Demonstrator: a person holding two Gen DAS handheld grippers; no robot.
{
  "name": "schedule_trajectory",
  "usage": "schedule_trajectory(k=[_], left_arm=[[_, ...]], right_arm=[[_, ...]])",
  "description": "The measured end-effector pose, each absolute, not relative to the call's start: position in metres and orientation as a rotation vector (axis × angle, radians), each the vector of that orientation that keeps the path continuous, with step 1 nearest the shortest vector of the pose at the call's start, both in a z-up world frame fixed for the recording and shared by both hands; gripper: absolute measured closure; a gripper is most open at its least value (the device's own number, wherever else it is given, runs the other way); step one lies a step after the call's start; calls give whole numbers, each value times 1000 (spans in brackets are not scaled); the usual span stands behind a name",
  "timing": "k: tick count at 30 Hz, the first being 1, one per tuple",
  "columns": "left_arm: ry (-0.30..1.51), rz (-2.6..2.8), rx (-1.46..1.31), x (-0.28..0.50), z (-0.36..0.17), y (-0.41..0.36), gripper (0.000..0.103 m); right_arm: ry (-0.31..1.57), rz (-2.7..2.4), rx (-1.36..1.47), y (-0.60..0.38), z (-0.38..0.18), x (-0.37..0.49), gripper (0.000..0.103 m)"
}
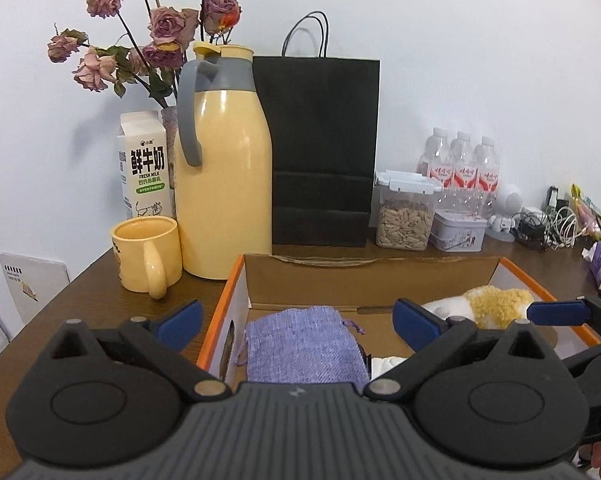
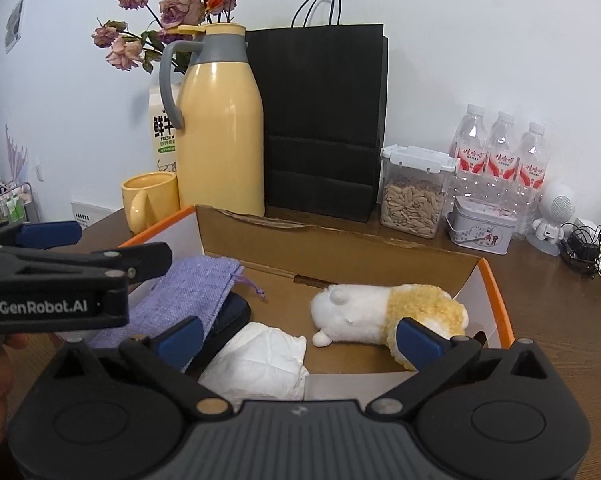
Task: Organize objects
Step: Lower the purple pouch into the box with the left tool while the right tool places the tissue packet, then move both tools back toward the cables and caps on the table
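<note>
An open cardboard box (image 2: 340,244) with orange rims sits on the brown table. Inside lie a purple woven pouch (image 2: 184,296), a dark flat case (image 2: 230,318) under it, a white tissue pack (image 2: 260,360) and a white-and-yellow plush toy (image 2: 384,312). The pouch (image 1: 304,348) and plush (image 1: 492,304) also show in the left wrist view. My left gripper (image 1: 298,318) is open and empty above the box's near left corner, over the pouch. My right gripper (image 2: 298,334) is open and empty above the box's near edge, between tissue pack and plush.
Behind the box stand a yellow mug (image 1: 146,254), a yellow thermos jug (image 1: 224,168), a milk carton (image 1: 144,164), a black paper bag (image 1: 320,152), a seed jar (image 1: 404,212), a small tin (image 1: 456,230), water bottles (image 1: 460,168) and tangled cables (image 1: 552,224).
</note>
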State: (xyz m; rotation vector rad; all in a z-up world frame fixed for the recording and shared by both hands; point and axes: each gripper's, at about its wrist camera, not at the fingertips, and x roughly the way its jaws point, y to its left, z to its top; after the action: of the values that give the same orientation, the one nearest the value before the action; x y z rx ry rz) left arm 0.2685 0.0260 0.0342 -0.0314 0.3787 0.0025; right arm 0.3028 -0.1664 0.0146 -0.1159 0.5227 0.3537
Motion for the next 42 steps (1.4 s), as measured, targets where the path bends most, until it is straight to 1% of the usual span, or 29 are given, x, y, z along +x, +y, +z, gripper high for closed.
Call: schedule_trajectory(k=[8, 15, 21, 29, 42], left_arm=[[339, 13, -62, 241, 55, 26, 0], [396, 7, -69, 212, 55, 30, 0], [432, 25, -71, 187, 54, 38, 0], [472, 23, -48, 154, 50, 42, 0], [545, 13, -62, 121, 29, 45, 0]], right_arm=[[475, 350, -125, -179, 36, 276, 0], [450, 347, -133, -198, 51, 239, 0], [453, 335, -127, -215, 53, 208, 0], [523, 286, -110, -247, 32, 173, 0], [682, 260, -65, -280, -22, 141, 0]])
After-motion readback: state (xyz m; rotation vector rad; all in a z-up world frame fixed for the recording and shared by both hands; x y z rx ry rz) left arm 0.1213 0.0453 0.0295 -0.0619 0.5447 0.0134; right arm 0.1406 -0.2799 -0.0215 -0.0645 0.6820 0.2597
